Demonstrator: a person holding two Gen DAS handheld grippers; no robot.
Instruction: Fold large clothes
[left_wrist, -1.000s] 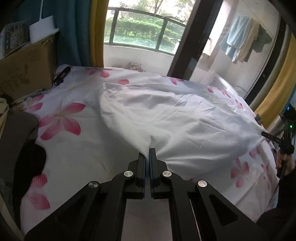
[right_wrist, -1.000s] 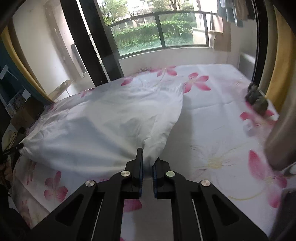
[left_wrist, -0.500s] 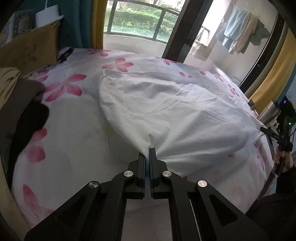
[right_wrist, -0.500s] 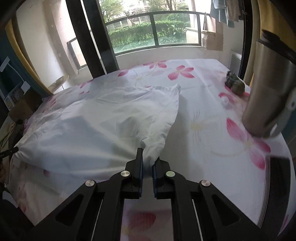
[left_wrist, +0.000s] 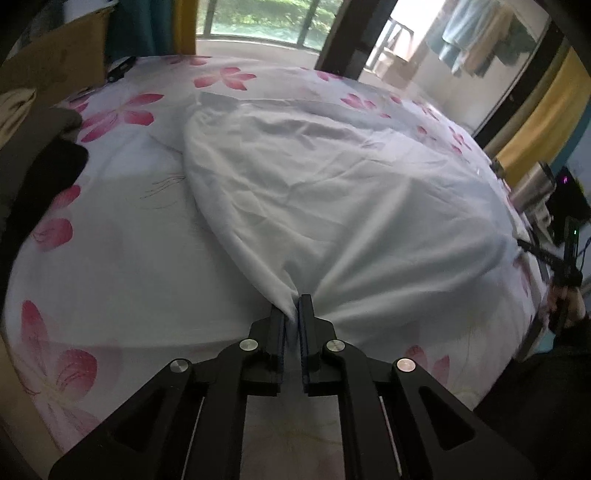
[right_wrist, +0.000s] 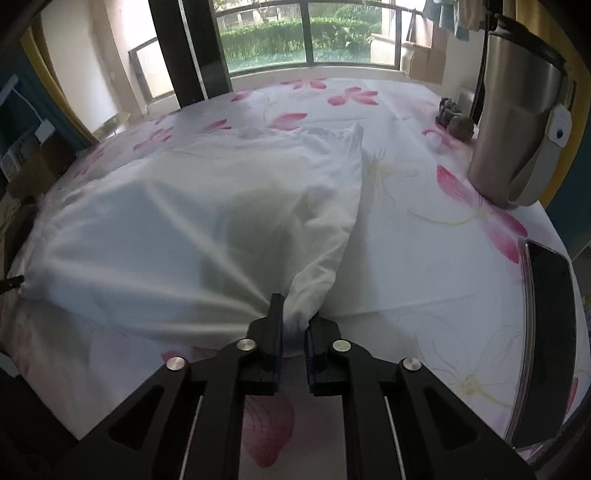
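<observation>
Fabric first: my left hand-held gripper (left_wrist: 291, 308), jaws just easing apart, still pinches a corner of the white garment (left_wrist: 332, 192). My right hand-held gripper (right_wrist: 294, 317) clamps a bunched corner too. Garment lies spread on the flowered bed (right_wrist: 424, 258). Right of it I see a phone (right_wrist: 546, 339), beyond that a steel mug (right_wrist: 517, 110).

Each view is taken from a wrist, angled steeply down along the fingers, close above the bed (left_wrist: 110, 258). The white cloth (left_wrist: 351, 192) and the window (right_wrist: 295, 33) beyond are shared, seen from opposite corners.
</observation>
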